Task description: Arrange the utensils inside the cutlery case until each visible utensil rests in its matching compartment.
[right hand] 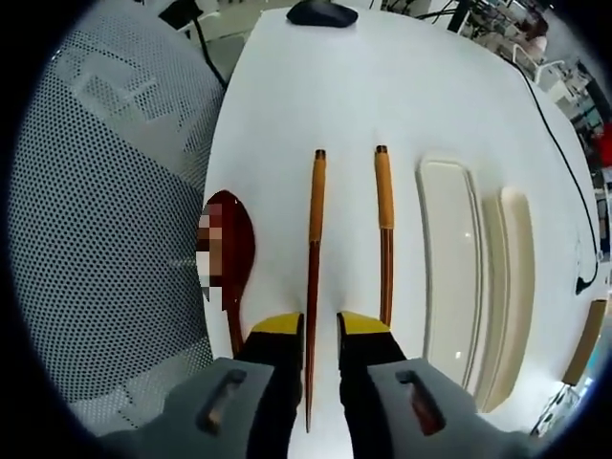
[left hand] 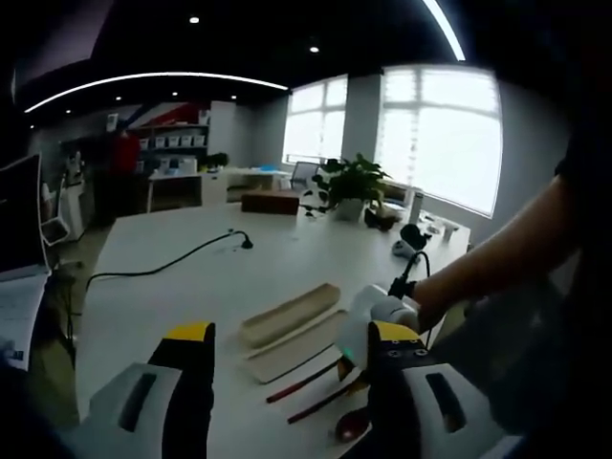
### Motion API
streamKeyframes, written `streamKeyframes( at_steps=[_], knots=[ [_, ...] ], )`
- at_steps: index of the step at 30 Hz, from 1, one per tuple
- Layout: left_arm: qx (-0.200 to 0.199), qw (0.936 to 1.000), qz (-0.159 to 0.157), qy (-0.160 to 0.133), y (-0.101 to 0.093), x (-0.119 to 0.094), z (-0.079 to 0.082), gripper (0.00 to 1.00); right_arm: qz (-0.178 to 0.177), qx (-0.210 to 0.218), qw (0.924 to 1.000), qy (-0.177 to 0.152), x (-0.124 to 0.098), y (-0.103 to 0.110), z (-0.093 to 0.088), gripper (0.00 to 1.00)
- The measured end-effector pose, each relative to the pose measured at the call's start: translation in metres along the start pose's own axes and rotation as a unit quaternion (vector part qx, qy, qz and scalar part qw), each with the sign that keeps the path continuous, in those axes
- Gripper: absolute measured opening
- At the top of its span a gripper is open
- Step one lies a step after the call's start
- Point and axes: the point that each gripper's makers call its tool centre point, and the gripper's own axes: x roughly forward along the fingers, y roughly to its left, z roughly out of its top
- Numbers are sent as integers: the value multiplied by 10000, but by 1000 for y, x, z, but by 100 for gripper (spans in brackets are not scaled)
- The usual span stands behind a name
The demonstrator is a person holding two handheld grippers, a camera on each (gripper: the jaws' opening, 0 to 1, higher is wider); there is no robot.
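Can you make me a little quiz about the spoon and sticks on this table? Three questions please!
1. True or false: the spoon is lying inside the cutlery case.
2. How many chopsticks lie on the table beside the case? A) one B) two C) four
3. Fill in the word: in the right gripper view, the two jaws of the right claw stand on either side of one ____.

Key: 1 false, it lies on the table. 2 B. 3 chopstick.
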Motion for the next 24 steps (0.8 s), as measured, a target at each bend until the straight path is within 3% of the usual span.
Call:
streamKeyframes(
  at_steps=[4, 24],
  knots=[
    [7, 10000, 21, 14, 1, 0, -1, 67, -36, -113, 9999, -89, 1, 1, 3, 1],
    [40, 10000, 26, 59, 2, 1, -2, 66, 86, 10, 9994, -349, -1, 2, -1, 0]
  ],
)
